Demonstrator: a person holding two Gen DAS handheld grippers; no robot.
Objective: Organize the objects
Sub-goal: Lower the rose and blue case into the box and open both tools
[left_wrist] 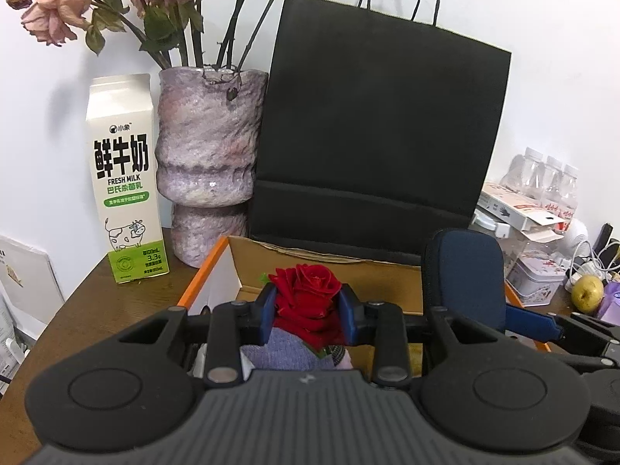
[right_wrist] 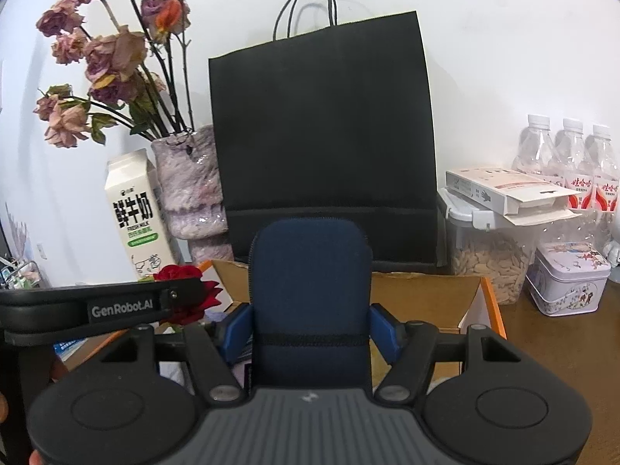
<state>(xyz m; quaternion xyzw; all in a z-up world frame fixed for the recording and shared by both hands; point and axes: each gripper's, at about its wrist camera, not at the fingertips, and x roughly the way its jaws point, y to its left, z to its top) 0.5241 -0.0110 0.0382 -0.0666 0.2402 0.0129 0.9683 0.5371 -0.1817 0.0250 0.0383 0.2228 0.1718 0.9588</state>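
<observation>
My left gripper [left_wrist: 308, 310] is shut on a red rose [left_wrist: 310, 290] and holds it over an open cardboard box [left_wrist: 329, 267] with an orange edge. The rose also shows at the left of the right wrist view [right_wrist: 193, 294], behind the left gripper's arm. My right gripper [right_wrist: 310, 325] is shut on a dark blue zip pouch [right_wrist: 310, 290], held upright over the same box [right_wrist: 426, 294]. The pouch shows at the right of the left wrist view [left_wrist: 465, 275]. Some grey-purple cloth [left_wrist: 283, 352] lies in the box under the rose.
Behind the box stand a black paper bag [left_wrist: 379, 135], a purple vase [left_wrist: 209, 155] of dried roses and a milk carton [left_wrist: 124, 178]. To the right are water bottles [right_wrist: 573, 162], a jar of seeds [right_wrist: 488, 263], a white tin [right_wrist: 569, 279] and a yellow apple [left_wrist: 587, 292].
</observation>
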